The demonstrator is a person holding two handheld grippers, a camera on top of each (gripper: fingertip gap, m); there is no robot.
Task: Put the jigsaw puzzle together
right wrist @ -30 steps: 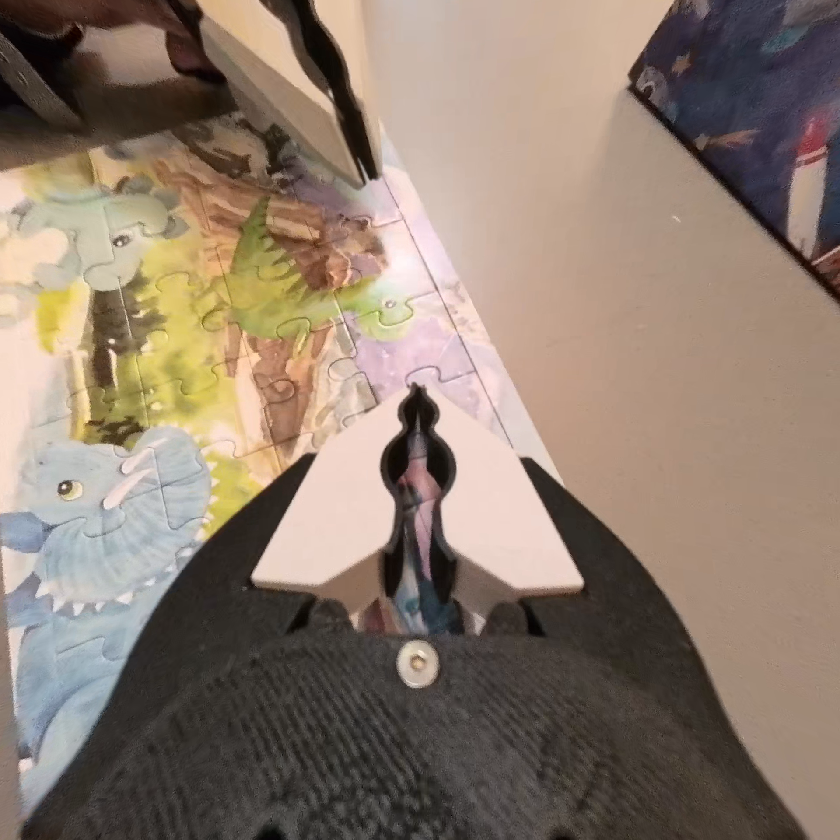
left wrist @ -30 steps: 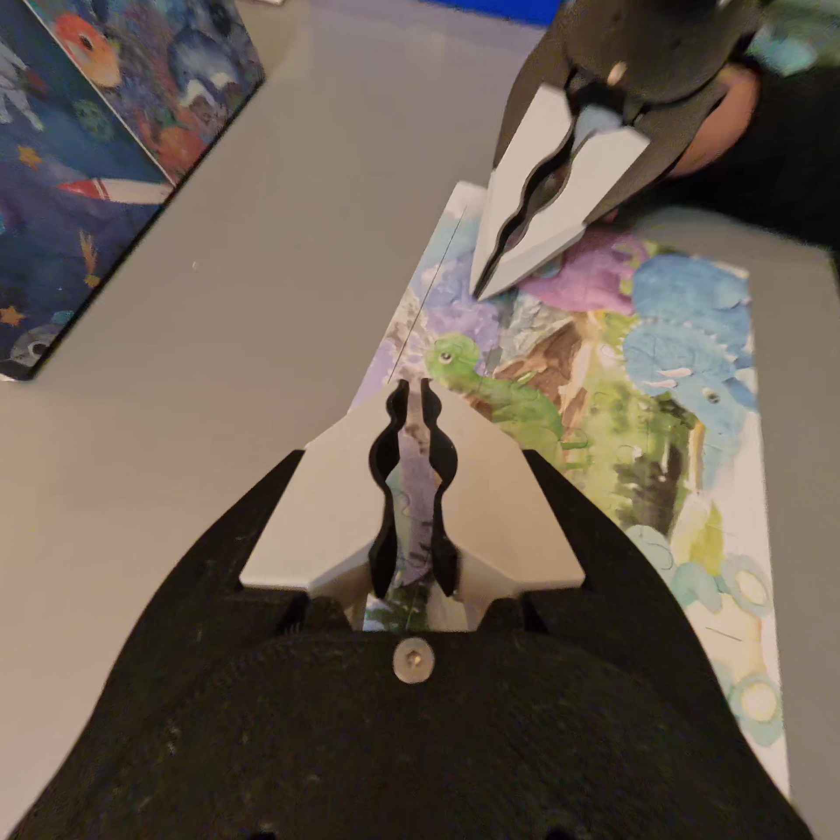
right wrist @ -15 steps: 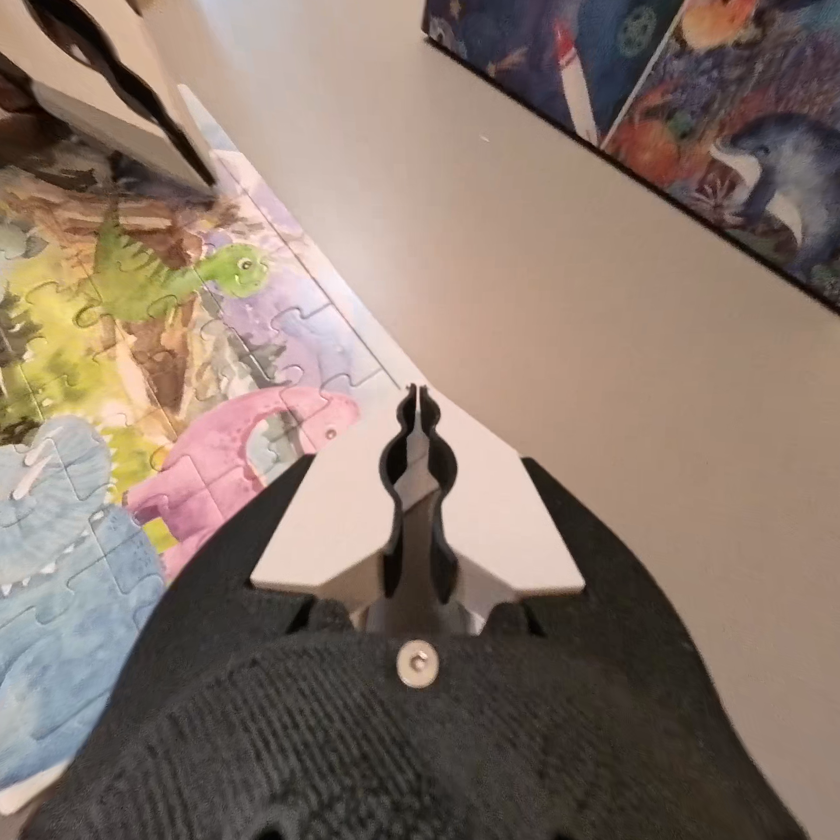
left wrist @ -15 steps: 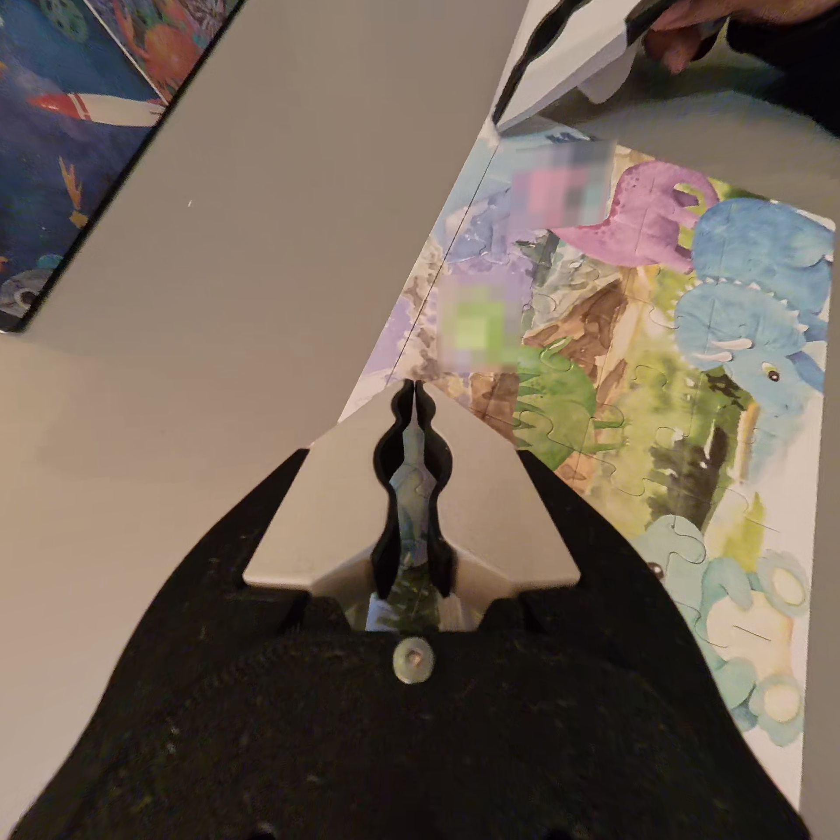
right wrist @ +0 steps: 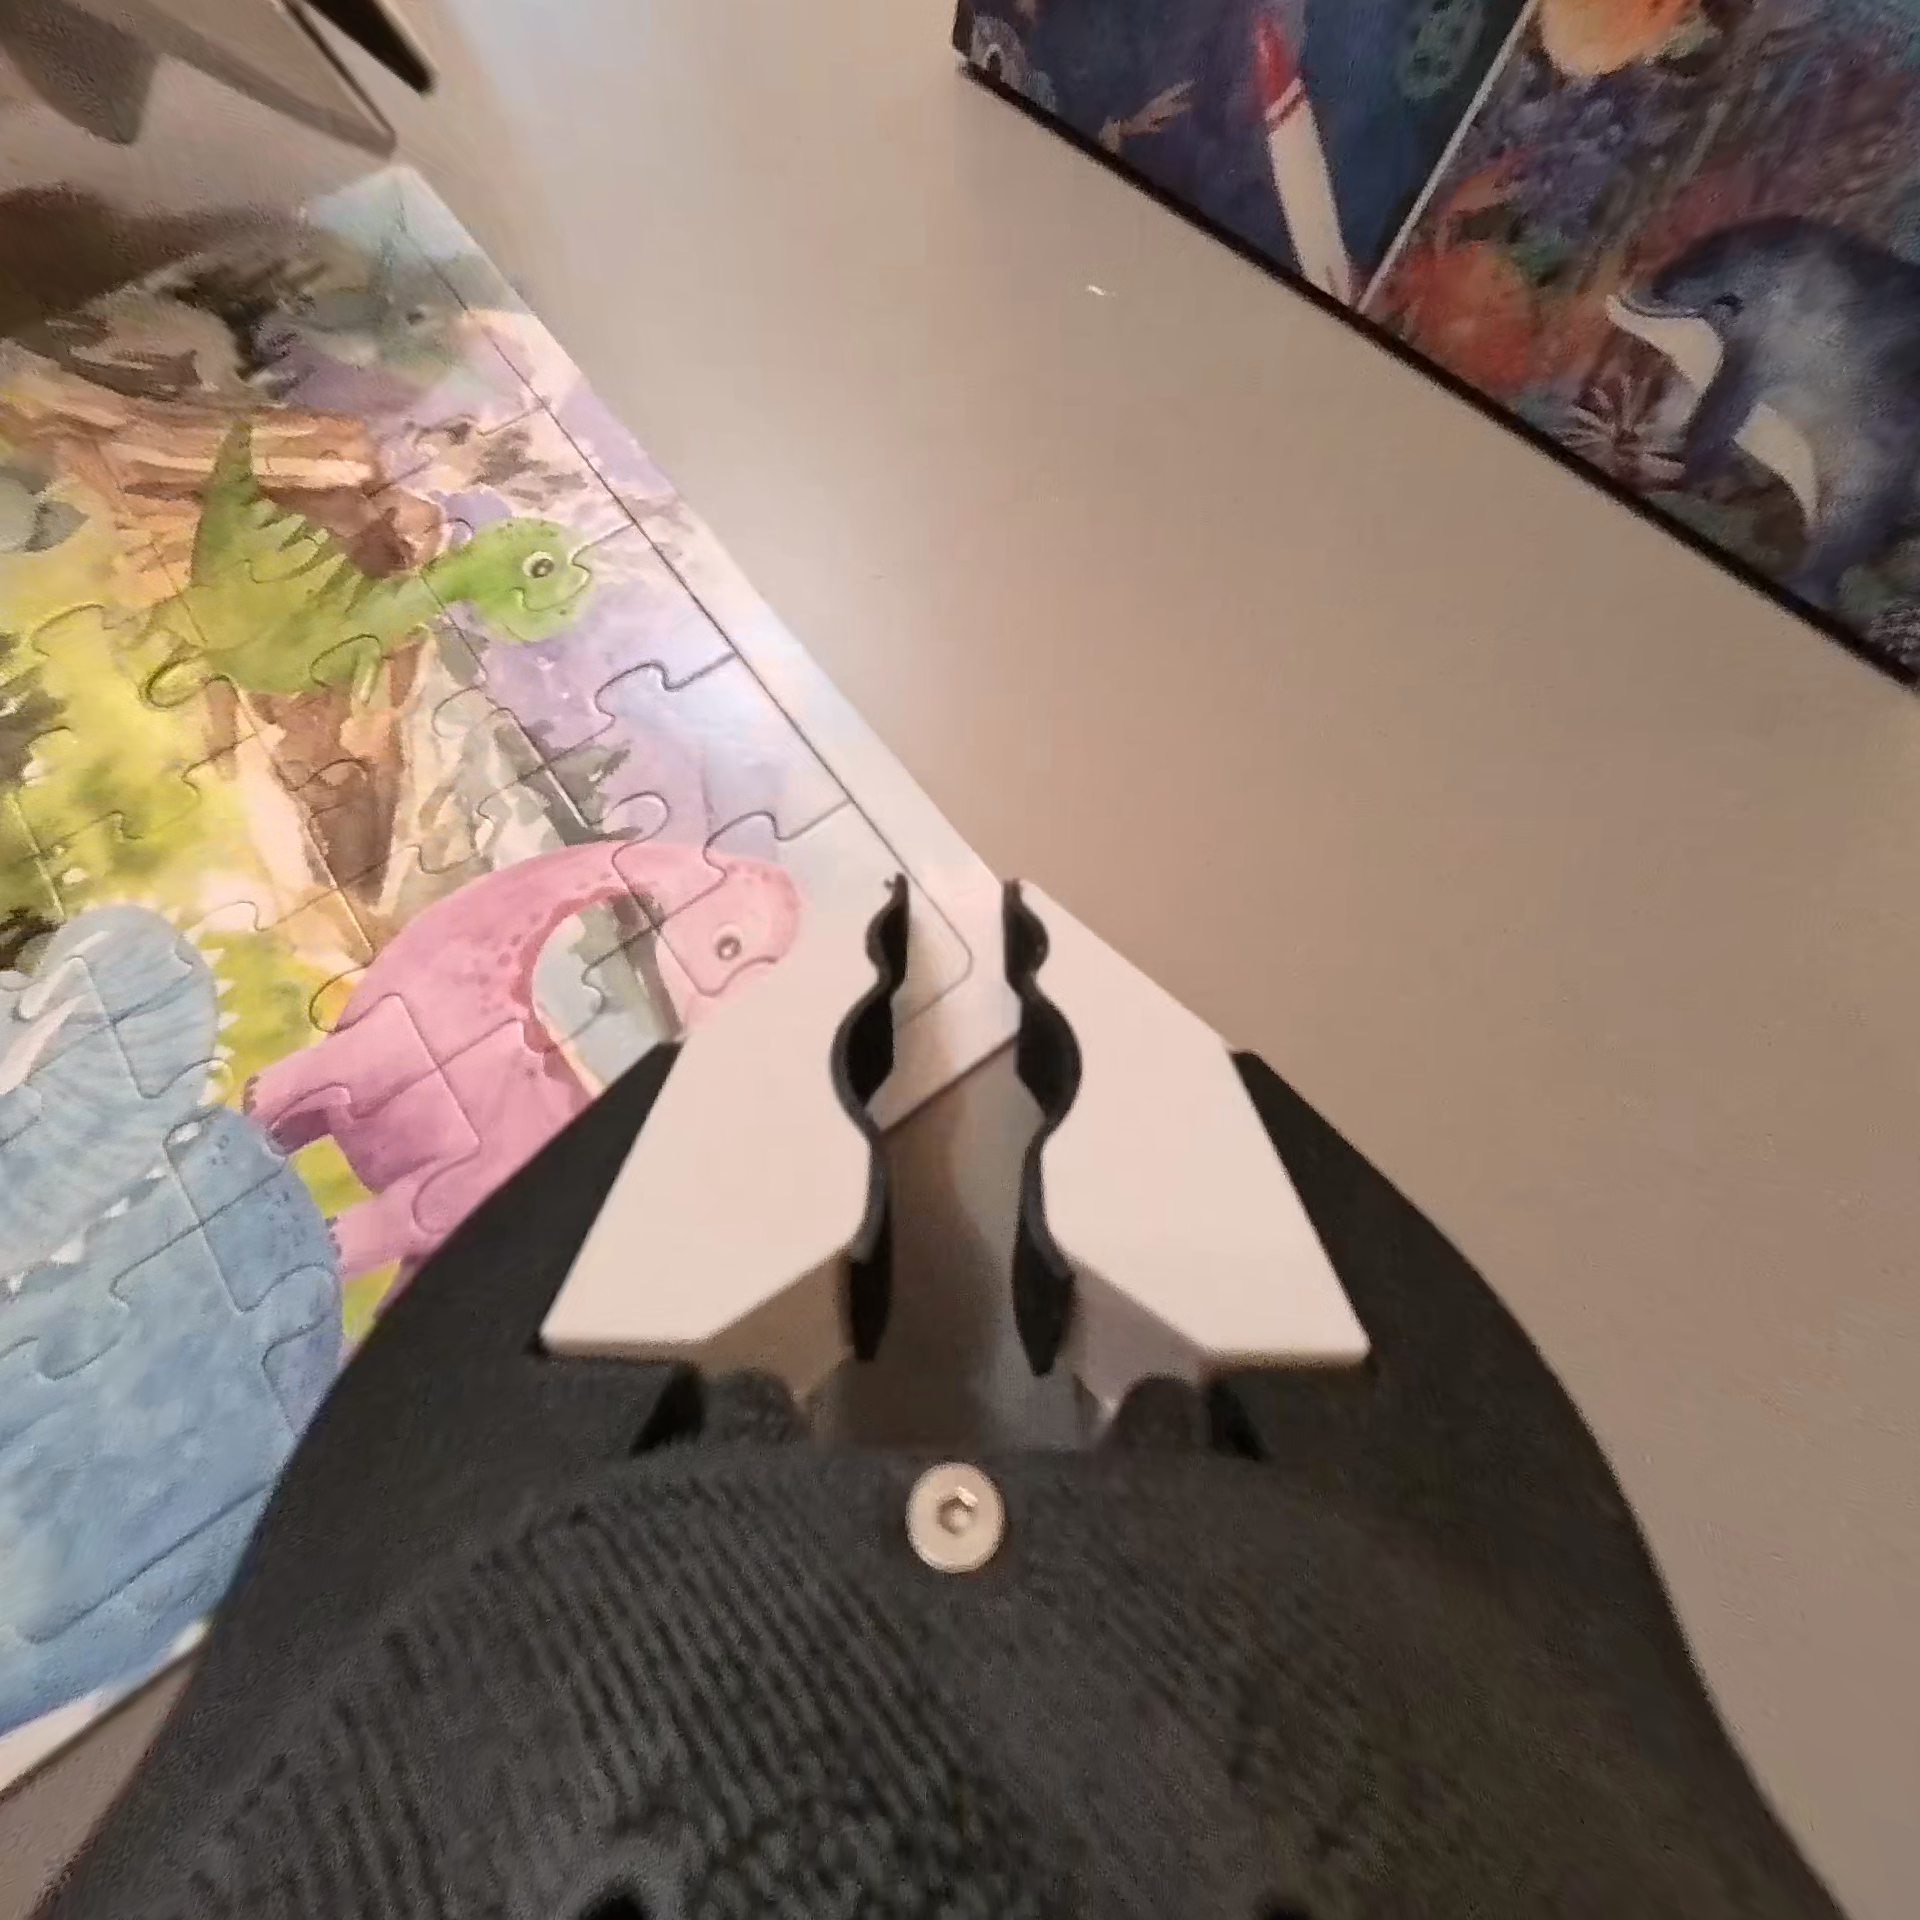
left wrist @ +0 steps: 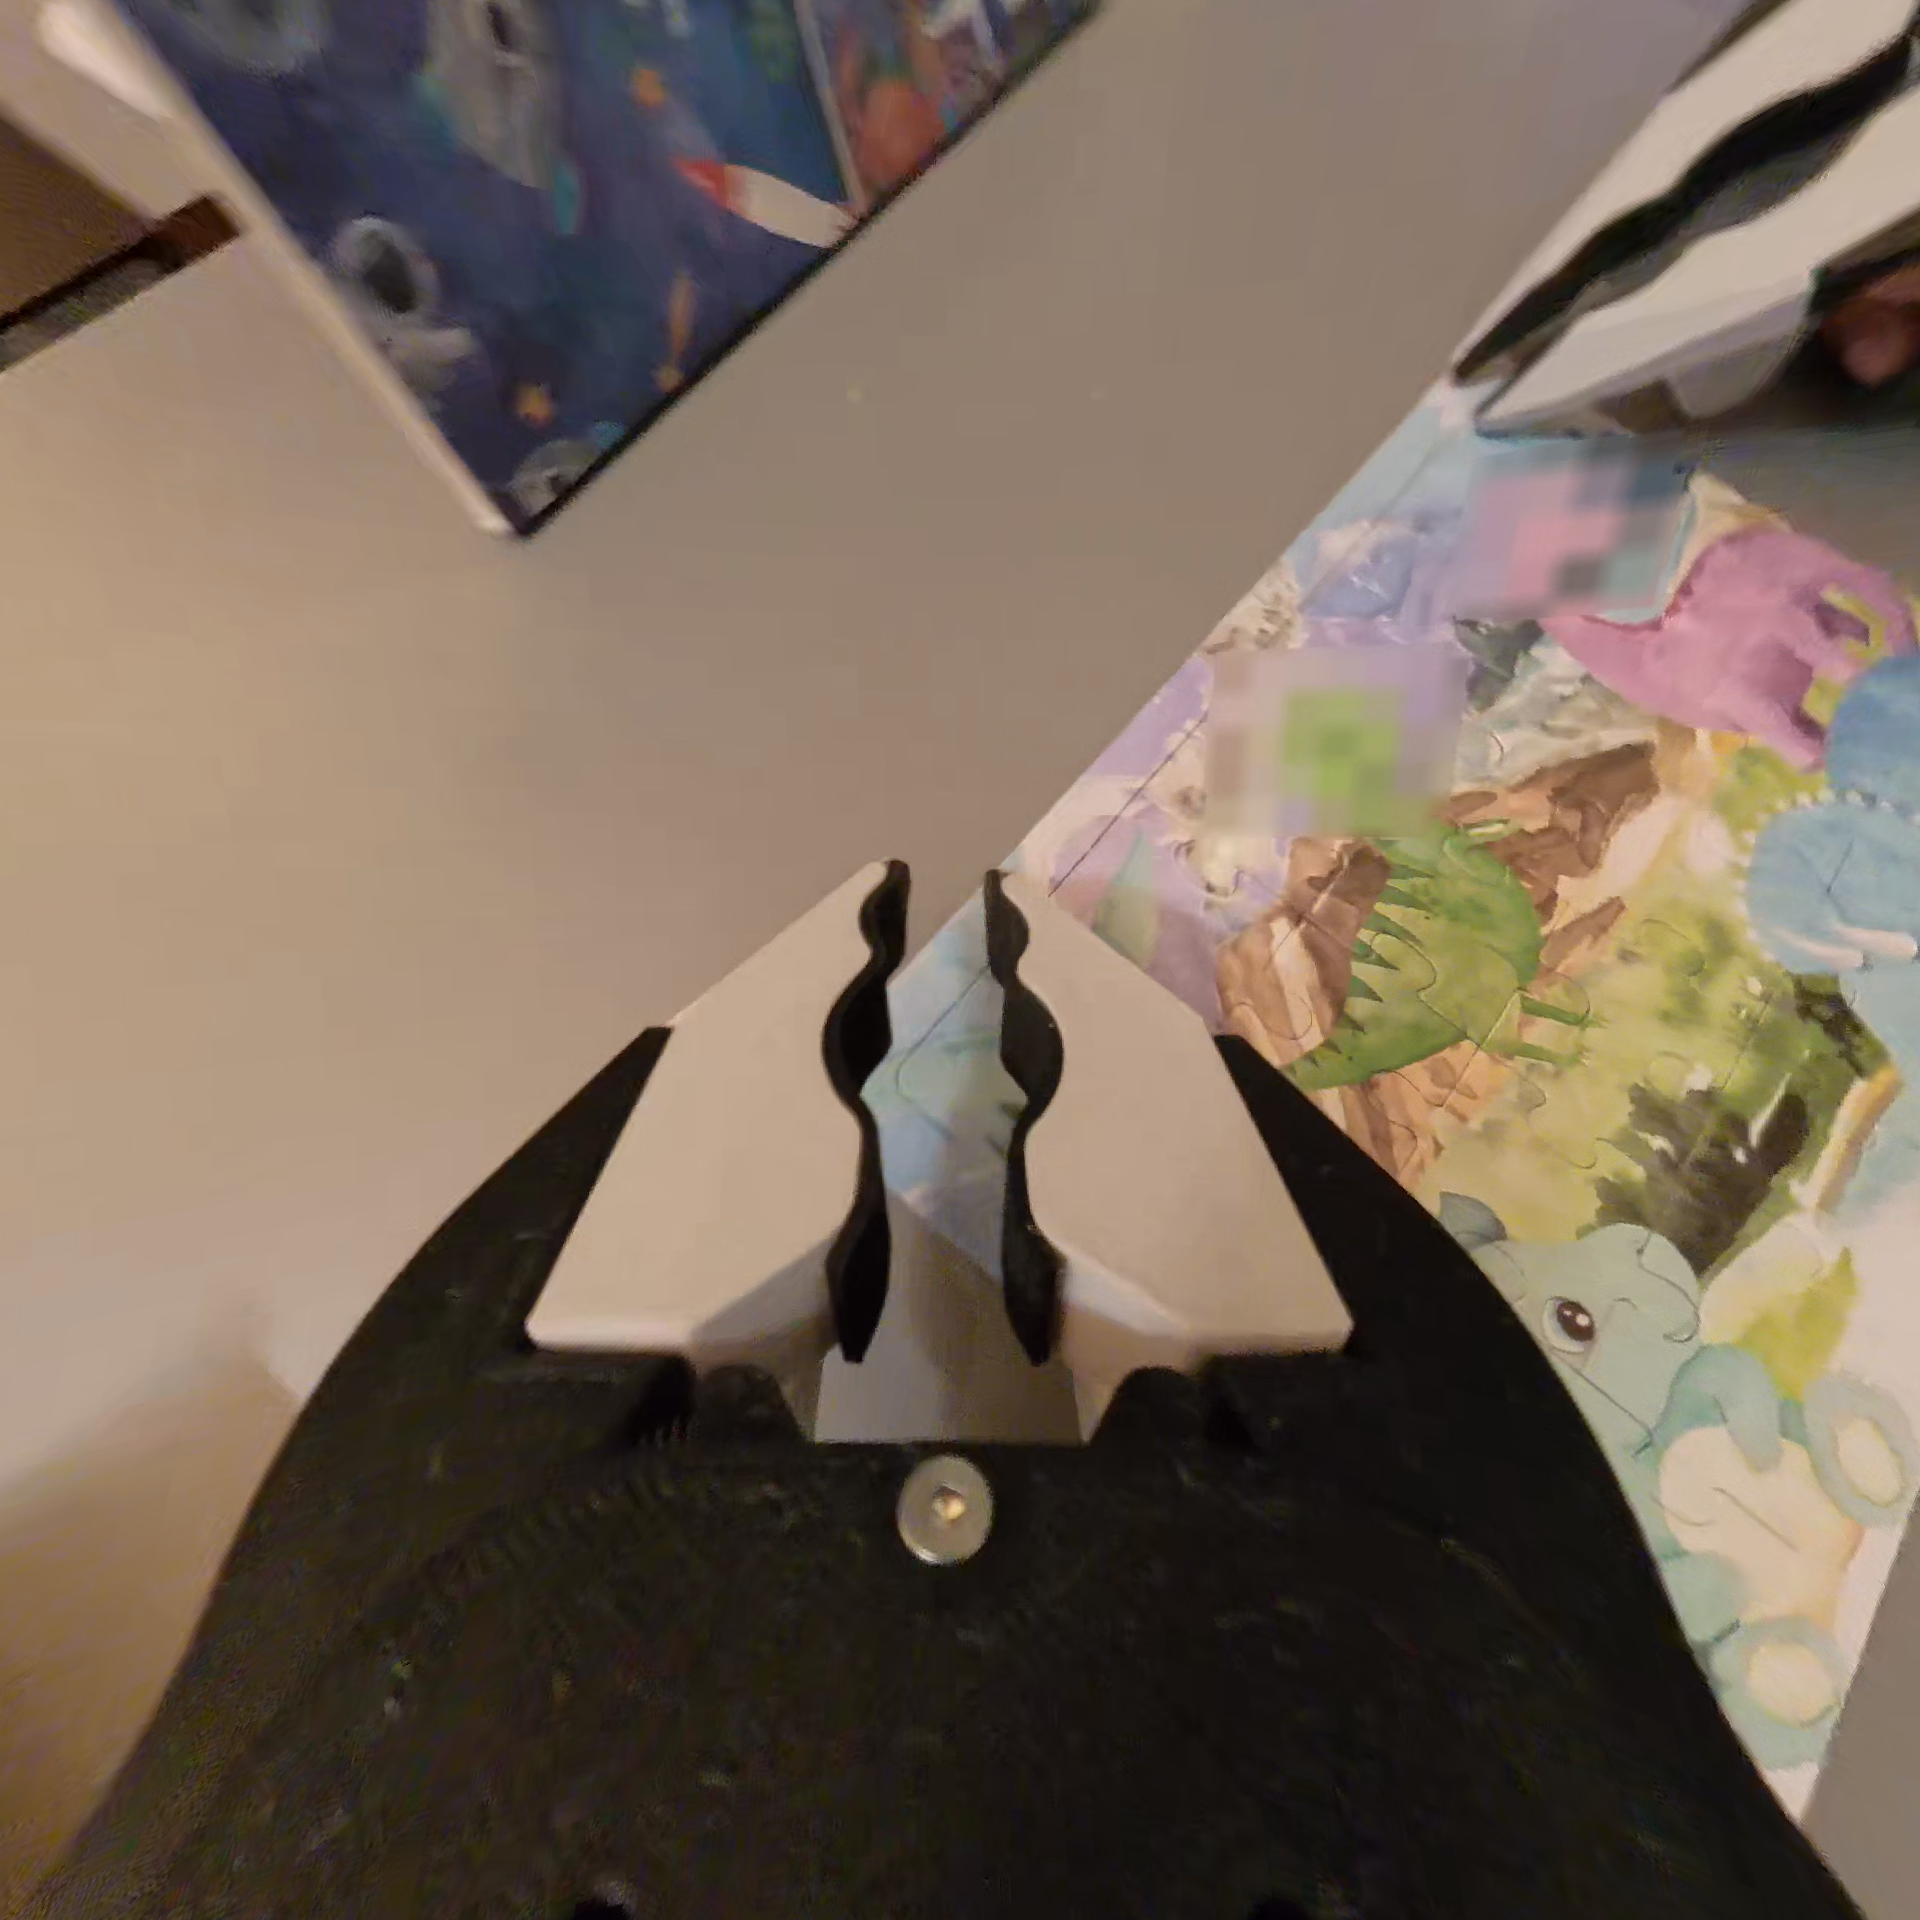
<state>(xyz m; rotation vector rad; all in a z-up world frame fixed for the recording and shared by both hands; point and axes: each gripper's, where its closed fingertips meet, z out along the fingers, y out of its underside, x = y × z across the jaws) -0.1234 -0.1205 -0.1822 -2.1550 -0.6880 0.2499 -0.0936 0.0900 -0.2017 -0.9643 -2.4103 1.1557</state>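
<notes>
Two claws, both yours: left claw (left wrist: 943,894) and right claw (right wrist: 954,902) each stand parted and empty at frame centre. Assembled puzzle (left wrist: 1538,1039) fills the right of the left view; picture box (right wrist: 1558,260) sits upper right.

I see jigsaw puzzle (right wrist: 312,727) flat on grey table (right wrist: 1143,623), pcs interlocked w/ no gaps visible, dino scene: green, pink, blue figures; far end blurred.

Grey table (left wrist: 499,790) — smooth, matte. Dinosaur jigsaw puzzle (right wrist: 312,748) lies flat on it, pieces joined. Dark blue picture box (left wrist: 540,208) rests on the same surface — well apart from the puzzle.
</notes>
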